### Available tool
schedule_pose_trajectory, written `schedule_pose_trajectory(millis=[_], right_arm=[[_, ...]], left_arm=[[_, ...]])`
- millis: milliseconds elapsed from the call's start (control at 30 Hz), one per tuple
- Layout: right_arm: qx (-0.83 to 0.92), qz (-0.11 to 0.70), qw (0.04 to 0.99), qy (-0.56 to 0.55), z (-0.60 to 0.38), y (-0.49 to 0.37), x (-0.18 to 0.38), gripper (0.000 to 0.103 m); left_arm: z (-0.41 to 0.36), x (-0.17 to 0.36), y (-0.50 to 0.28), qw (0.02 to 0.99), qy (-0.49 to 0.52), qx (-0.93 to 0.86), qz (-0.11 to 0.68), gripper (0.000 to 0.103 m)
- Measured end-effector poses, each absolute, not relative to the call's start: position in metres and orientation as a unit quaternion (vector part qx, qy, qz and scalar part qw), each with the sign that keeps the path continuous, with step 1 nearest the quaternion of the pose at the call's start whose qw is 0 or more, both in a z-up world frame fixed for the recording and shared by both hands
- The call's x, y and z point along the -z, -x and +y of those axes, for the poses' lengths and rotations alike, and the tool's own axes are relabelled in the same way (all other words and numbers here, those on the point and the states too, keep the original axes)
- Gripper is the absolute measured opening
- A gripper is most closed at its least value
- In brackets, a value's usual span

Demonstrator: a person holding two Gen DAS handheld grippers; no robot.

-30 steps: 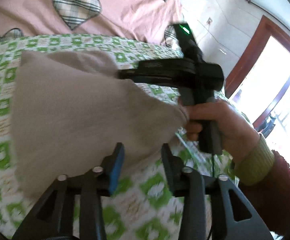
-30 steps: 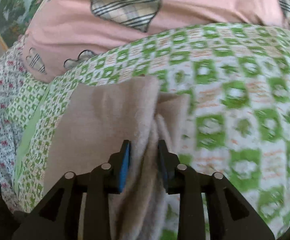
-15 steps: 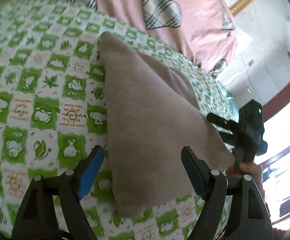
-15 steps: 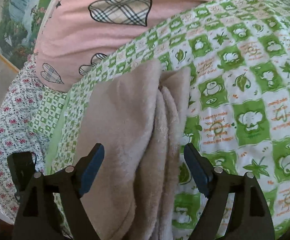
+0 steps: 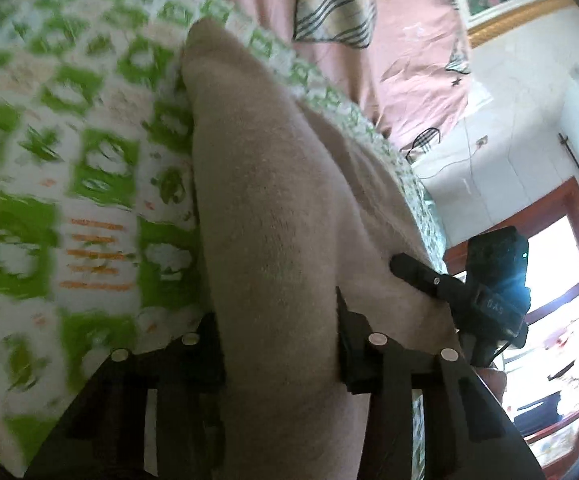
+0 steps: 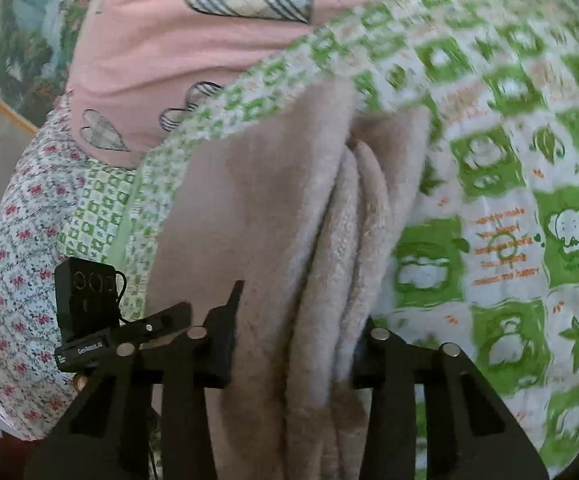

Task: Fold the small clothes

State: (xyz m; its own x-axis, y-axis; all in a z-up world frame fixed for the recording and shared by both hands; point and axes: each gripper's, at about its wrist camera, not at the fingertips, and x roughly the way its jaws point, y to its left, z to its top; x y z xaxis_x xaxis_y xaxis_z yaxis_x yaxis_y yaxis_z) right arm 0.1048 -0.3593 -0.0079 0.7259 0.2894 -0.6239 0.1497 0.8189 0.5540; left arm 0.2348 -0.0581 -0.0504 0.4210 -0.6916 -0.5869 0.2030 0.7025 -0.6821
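While both claws straddle it, the beige fleece garment lies on the bed's green-and-white checked sheet, running from the lower centre of the left wrist view up toward the upper middle, where its rounded end meets the pink quilt with plaid hearts. Left claw: jaws spread wide, one finger on each side of the garment's near end at the bottom of the frame, cloth lying between them without being pinched. At the right edge of this view the other claw's black body shows against a bright, red-framed doorway. Right claw: jaws likewise wide apart at the bottom centre of the right wrist view, bracketing the stacked, layered edges of the garment; the folds appear as parallel ridges running upward through the centre of the frame. To the lower left, the left claw's camera block overlaps a floral-print cloth. A framed picture occupies the upper left, and the pink quilt crosses the top. Motion blur softens the sheet's pattern in both views.
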Motion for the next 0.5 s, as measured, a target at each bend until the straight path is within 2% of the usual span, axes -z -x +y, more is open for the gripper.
schedule_pose_trajectory(millis=[300, 500], right_arm=[[-0.134, 0.339, 0.89, -0.274, -0.265, -0.143, 0.0, 0.037], [-0.148, 0.372, 0.874, -0.277, -0.223, -0.177, 0.028, 0.037]], left_arm=[[0.031, -0.009, -0.187, 0.861, 0.206, 0.212, 0.414, 0.039], [0.08, 0.015, -0.18, 0.856, 0.213, 0.174, 0.438, 0.042]])
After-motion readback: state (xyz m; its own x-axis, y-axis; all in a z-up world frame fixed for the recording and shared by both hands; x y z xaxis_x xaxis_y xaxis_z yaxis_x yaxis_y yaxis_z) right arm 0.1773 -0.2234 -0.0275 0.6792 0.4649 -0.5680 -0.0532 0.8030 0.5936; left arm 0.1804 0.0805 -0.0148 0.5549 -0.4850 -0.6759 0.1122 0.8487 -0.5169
